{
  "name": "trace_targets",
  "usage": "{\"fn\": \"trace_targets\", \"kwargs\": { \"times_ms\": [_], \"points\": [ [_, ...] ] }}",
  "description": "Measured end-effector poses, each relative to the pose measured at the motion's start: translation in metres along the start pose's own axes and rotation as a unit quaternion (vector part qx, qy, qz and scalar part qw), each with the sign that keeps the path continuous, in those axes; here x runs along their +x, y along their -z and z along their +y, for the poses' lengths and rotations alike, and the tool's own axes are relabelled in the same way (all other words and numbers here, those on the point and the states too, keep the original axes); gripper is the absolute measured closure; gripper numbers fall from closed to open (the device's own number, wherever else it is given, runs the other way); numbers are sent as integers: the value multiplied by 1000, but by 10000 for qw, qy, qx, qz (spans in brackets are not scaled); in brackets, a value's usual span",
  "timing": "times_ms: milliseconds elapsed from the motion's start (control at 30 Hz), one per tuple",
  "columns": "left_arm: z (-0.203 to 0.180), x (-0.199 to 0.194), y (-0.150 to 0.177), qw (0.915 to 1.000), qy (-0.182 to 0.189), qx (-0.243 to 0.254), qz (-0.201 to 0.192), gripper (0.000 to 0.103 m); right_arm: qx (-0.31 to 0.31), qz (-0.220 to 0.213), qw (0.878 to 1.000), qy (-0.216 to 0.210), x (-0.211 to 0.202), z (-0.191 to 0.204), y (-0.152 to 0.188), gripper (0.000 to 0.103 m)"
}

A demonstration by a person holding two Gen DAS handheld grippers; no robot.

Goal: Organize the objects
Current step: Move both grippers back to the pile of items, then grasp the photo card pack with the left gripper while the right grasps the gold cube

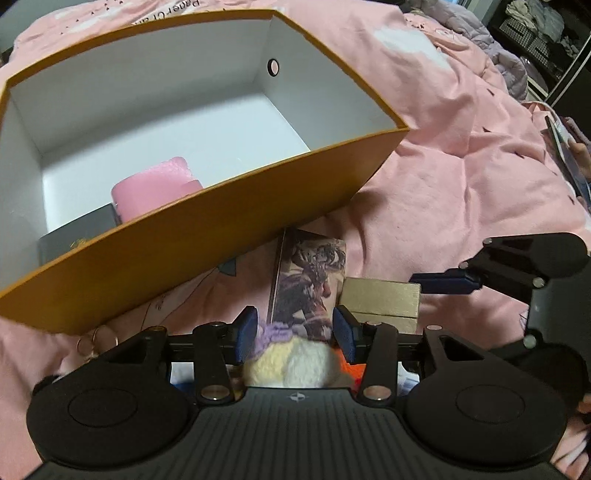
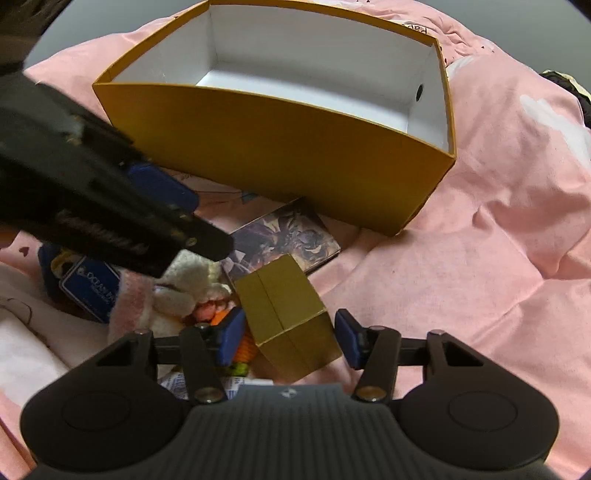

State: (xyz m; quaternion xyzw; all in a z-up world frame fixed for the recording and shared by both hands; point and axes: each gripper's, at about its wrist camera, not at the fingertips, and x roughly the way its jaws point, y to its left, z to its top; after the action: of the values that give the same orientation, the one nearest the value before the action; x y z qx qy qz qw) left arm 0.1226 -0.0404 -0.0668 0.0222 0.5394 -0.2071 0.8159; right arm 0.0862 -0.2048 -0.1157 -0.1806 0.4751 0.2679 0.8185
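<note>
At the bottom of the frame my left gripper (image 1: 294, 334) stands open around a knitted toy (image 1: 295, 360), its lower half hidden behind the tool. My right gripper (image 2: 290, 338) gapes round a gold box (image 2: 286, 314), pads not clearly touching. Just beyond lies an illustrated card (image 2: 286, 236), partly covered. Farthest, upper frame, the orange box (image 1: 207, 236) holds a pink item (image 1: 155, 192), half hidden by its wall.

A rumpled pink bedspread (image 1: 461, 177) with pale cloud patches covers the bed. At the far right, a dark shelf (image 1: 532, 33) holds folded clothes, blurred and small.
</note>
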Motion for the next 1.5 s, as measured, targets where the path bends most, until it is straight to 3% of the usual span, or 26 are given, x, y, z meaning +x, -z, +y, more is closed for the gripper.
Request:
{"fn": "trace_targets", "kwargs": {
  "times_ms": [167, 367, 633, 867, 1000, 1367, 1500],
  "points": [
    [0, 12, -3, 9999, -36, -98, 135, 51, 164, -60, 9998, -137, -9, -11, -3, 49],
    [1, 30, -7, 9993, -33, -211, 301, 51, 437, -253, 9984, 266, -28, -30, -7, 49],
    [-4, 55, -9, 9983, -75, -256, 512, 51, 1020, -116, 9947, 105, -16, -49, -8, 49],
    [0, 73, -11, 9962, 16, -574, 657, 40, 1746, -139, 9845, -56, -18, -73, -8, 50],
    [1, 76, -9, 9958, 24, -645, 643, 40, 1931, -145, 9810, -129, -16, -78, -7, 50],
    [-21, 43, 6, 9994, -237, -195, 164, 78, 1965, -139, 9802, -195, -10, -78, -5, 50],
    [-39, 32, 8, 9999, -36, 104, -44, 78, 2042, -141, 9785, -242, -9, -81, -2, 50]
  ]
}}
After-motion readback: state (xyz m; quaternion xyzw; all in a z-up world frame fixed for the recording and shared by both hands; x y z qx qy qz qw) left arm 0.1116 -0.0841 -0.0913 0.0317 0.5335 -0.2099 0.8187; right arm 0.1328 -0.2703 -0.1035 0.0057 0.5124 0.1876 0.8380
